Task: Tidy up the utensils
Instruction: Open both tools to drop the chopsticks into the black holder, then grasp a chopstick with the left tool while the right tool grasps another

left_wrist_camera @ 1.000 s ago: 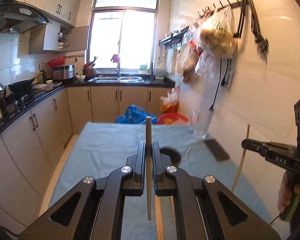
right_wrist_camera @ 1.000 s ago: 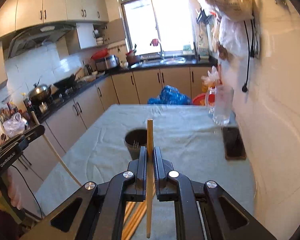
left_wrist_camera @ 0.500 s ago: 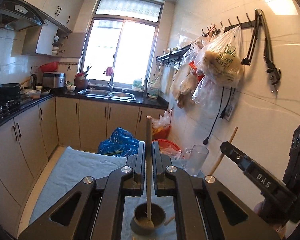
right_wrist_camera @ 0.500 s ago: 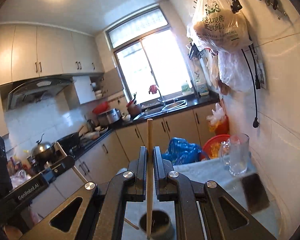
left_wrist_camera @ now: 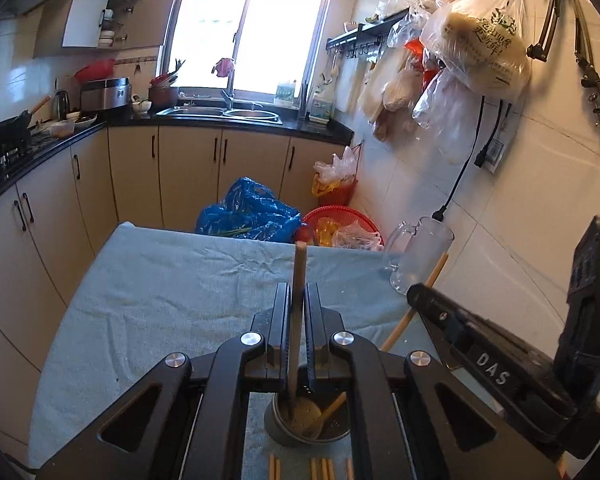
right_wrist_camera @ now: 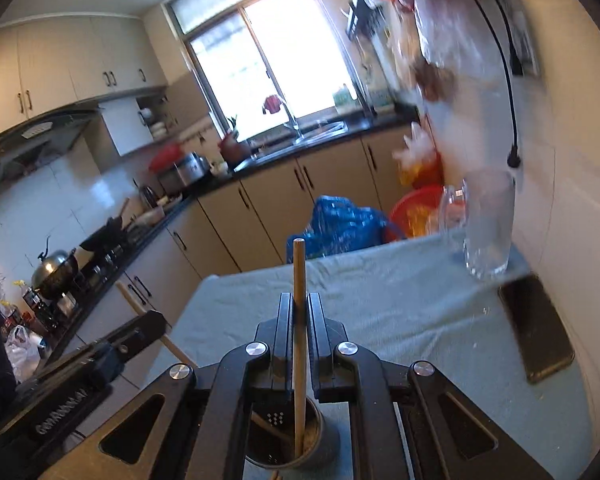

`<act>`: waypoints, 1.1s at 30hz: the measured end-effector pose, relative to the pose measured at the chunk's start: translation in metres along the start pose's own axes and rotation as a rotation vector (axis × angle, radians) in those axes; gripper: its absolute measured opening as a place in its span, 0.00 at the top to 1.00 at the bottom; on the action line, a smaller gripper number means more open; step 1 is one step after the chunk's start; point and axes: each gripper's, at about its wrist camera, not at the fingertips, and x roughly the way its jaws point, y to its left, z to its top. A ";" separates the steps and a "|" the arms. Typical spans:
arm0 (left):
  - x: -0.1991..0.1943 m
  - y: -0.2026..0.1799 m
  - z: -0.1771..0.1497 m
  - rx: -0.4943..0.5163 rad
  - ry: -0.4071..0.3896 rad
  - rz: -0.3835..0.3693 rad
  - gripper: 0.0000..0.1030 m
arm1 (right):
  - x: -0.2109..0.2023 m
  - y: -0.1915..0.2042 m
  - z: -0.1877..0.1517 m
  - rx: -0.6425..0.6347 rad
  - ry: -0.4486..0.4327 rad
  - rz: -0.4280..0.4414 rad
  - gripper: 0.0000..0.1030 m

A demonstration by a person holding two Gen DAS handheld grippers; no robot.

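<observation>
Left wrist view shows your left gripper [left_wrist_camera: 296, 312] clamped tight on a wooden chopstick [left_wrist_camera: 299, 276], which stands nearly upright between the jaws; its lower end reaches down into the grey utensil cup [left_wrist_camera: 284, 434] on the table [left_wrist_camera: 160, 300]. The cup sits near the table's front edge, roughly midway across, on the blue-grey cloth. A second chopstick [left_wrist_camera: 414, 308] slants in from the right, pinched by your right gripper, and its tip also rests inside the cup. Several more chopsticks [left_wrist_camera: 320, 469] lie flat on the cloth just in front of the cup, at the front edge.

From the right wrist view, your right gripper [right_wrist_camera: 300, 316] is likewise closed fully on its chopstick [right_wrist_camera: 299, 280], and that stick's lower end sits inside the same cup [right_wrist_camera: 320, 446]. Your left gripper's body [right_wrist_camera: 100, 364] shows at the left of this view with its stick angled toward the cup.

A clear glass mug [left_wrist_camera: 418, 260] stands at the table's far right corner, and a dark phone [right_wrist_camera: 538, 328] lies along the right edge, nearer than the mug.
</observation>
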 end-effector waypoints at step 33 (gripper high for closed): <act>-0.089 0.036 -0.179 0.160 0.249 0.006 0.44 | -0.076 -0.034 -0.142 -0.190 0.513 -0.090 0.41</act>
